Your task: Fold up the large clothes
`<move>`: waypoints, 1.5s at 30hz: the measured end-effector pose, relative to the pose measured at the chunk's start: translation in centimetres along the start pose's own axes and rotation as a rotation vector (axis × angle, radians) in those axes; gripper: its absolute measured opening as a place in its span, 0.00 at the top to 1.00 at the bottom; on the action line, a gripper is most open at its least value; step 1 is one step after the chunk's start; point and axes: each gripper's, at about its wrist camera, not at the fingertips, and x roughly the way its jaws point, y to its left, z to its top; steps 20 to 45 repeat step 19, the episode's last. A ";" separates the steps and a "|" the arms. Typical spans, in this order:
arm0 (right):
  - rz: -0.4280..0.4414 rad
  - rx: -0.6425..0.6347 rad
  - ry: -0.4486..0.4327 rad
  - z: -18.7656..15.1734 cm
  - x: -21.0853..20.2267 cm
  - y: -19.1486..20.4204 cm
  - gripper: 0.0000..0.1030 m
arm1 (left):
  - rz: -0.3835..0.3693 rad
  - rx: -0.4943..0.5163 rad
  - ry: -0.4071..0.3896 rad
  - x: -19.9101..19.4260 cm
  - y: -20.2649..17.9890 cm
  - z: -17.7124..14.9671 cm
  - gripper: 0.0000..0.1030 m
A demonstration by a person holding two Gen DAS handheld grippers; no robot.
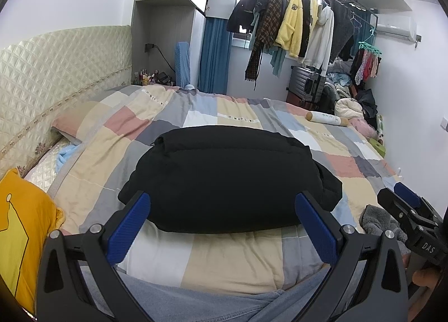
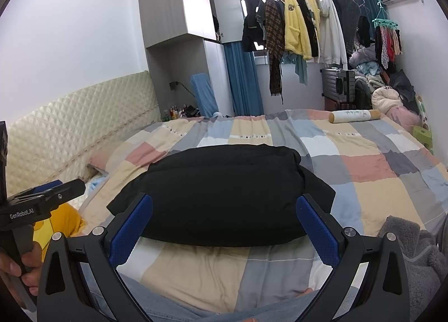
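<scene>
A black garment (image 1: 229, 179) lies folded into a thick bundle on the patchwork quilt (image 1: 212, 260) of the bed; it also shows in the right wrist view (image 2: 224, 196). My left gripper (image 1: 222, 204) is open and empty, its blue pads (image 1: 131, 226) held just short of the bundle's near edge. My right gripper (image 2: 224, 207) is open and empty in the same stance. Each gripper shows at the edge of the other's view: the right one (image 1: 406, 204) on the right, the left one (image 2: 47, 196) on the left.
A yellow pillow (image 1: 19, 235) lies at the left. A grey fleece cloth (image 2: 414, 252) lies at the right. A cream bolster (image 2: 355, 116) sits at the bed's far right. A padded headboard (image 1: 56, 75) stands on the left, hanging clothes (image 1: 294, 25) and a suitcase (image 2: 337, 85) behind.
</scene>
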 end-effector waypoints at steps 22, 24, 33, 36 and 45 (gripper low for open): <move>-0.001 -0.001 -0.002 0.3 -0.1 0.2 0.00 | -0.001 -0.008 0.001 -0.2 0.1 0.0 0.00; -0.001 -0.001 -0.002 0.3 -0.1 0.2 0.00 | -0.001 -0.008 0.001 -0.2 0.1 0.0 0.00; -0.001 -0.001 -0.002 0.3 -0.1 0.2 0.00 | -0.001 -0.008 0.001 -0.2 0.1 0.0 0.00; -0.001 -0.001 -0.002 0.3 -0.1 0.2 0.00 | -0.001 -0.008 0.001 -0.2 0.1 0.0 0.00; -0.001 -0.001 -0.002 0.3 -0.1 0.2 0.00 | -0.001 -0.008 0.001 -0.2 0.1 0.0 0.00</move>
